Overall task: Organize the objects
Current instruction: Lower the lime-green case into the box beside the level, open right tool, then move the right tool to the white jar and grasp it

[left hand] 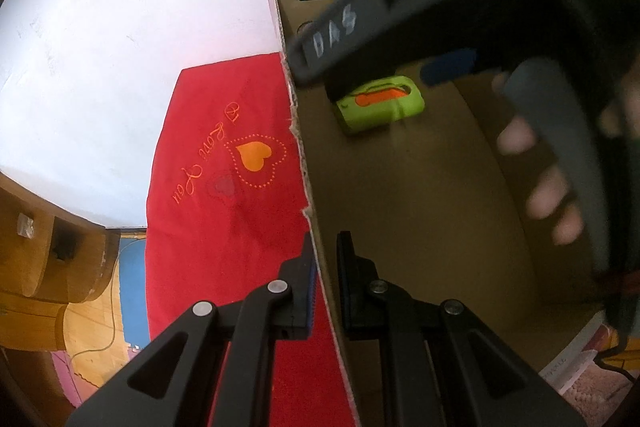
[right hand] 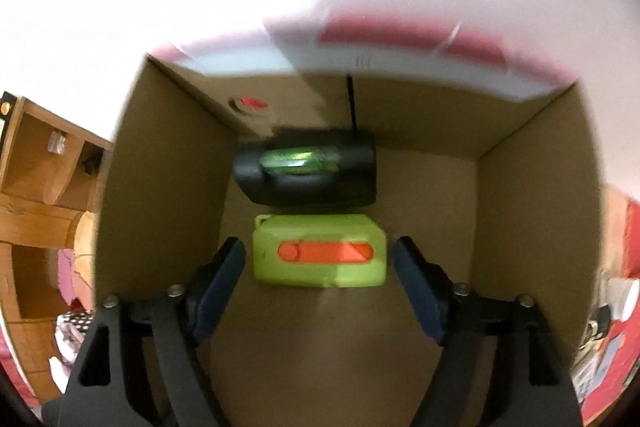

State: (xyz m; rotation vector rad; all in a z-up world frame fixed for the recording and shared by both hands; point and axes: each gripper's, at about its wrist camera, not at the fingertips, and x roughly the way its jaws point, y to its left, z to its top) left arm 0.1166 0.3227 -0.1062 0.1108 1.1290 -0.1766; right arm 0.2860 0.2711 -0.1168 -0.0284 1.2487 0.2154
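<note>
Lime-green case (right hand: 320,253) | inside cardboard box (right hand: 520,227), before black case (right hand: 308,173) | right tool (right hand: 320,259) spread astride: centre, then close | left tool (left hand: 326,267) pinching box wall, steadying.

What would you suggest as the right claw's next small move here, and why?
Probably lift the right claw straight up out of the cardboard box: it is open, the green case lies on the box floor untouched between its fingers, beside the black case.

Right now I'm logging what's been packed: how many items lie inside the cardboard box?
2: a green case with an orange slider on the box floor, and a black case just behind it near the back wall. Nearer floor is hidden.
</note>
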